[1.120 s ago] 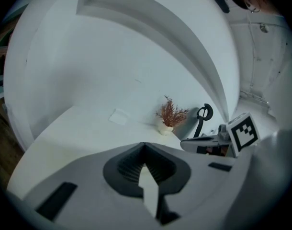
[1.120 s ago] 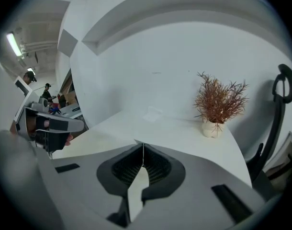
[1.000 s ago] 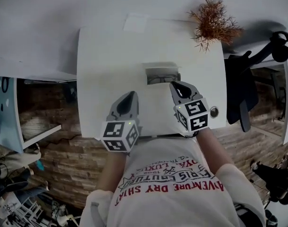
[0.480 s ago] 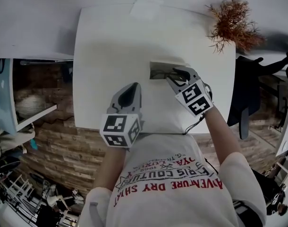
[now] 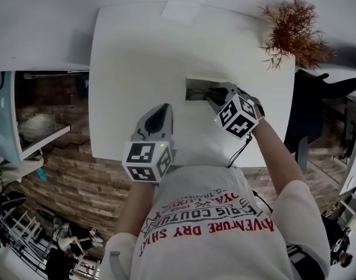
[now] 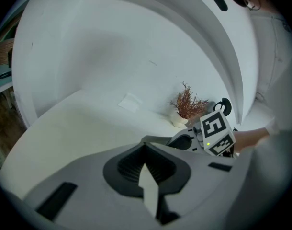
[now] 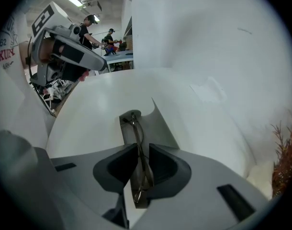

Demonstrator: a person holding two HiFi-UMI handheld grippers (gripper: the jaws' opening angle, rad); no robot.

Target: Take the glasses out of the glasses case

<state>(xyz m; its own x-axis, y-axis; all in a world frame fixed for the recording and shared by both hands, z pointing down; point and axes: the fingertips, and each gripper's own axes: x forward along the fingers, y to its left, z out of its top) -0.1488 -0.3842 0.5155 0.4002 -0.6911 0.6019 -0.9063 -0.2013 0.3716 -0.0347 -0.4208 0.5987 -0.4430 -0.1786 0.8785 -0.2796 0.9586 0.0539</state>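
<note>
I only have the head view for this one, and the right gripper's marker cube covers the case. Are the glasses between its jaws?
Observer: Yes. The right gripper view shows the folded glasses between the jaws of the right gripper, which have just been closing and look snug against them.
Operator: Are they out of the case?
Observer: Not yet. Their far end lies inside the open glasses case.
Operator: And the left gripper?
Observer: In the left gripper view the jaws of the left gripper are together on nothing, above the bare table.
</note>
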